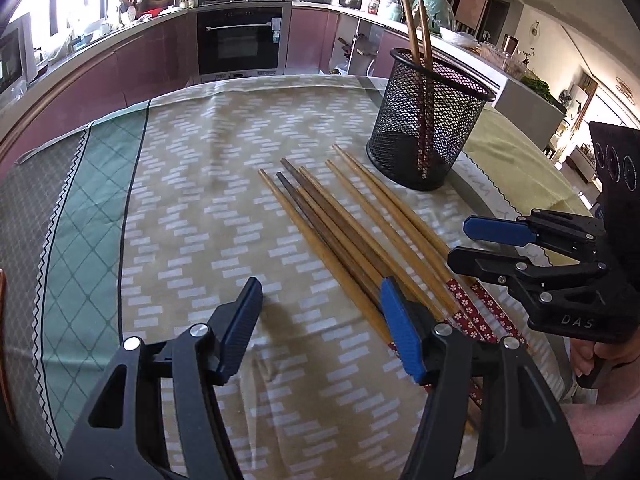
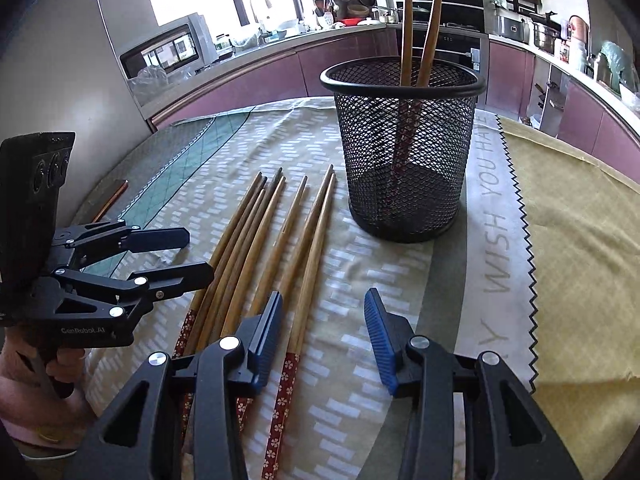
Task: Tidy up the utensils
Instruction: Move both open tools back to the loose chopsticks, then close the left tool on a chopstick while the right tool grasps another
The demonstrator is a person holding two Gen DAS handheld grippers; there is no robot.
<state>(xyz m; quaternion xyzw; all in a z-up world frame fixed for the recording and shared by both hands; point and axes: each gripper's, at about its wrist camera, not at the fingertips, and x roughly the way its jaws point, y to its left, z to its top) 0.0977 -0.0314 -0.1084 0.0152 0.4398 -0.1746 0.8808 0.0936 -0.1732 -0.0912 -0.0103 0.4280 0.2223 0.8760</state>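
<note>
Wooden chopsticks lie beyond both open, empty grippers, left gripper and right gripper (mesh holder farther ahead).

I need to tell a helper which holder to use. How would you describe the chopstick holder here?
On the cloth-covered table, beyond the loose chopsticks, stands a black mesh cup. It is the only upright container there, with two chopsticks inside.
</note>
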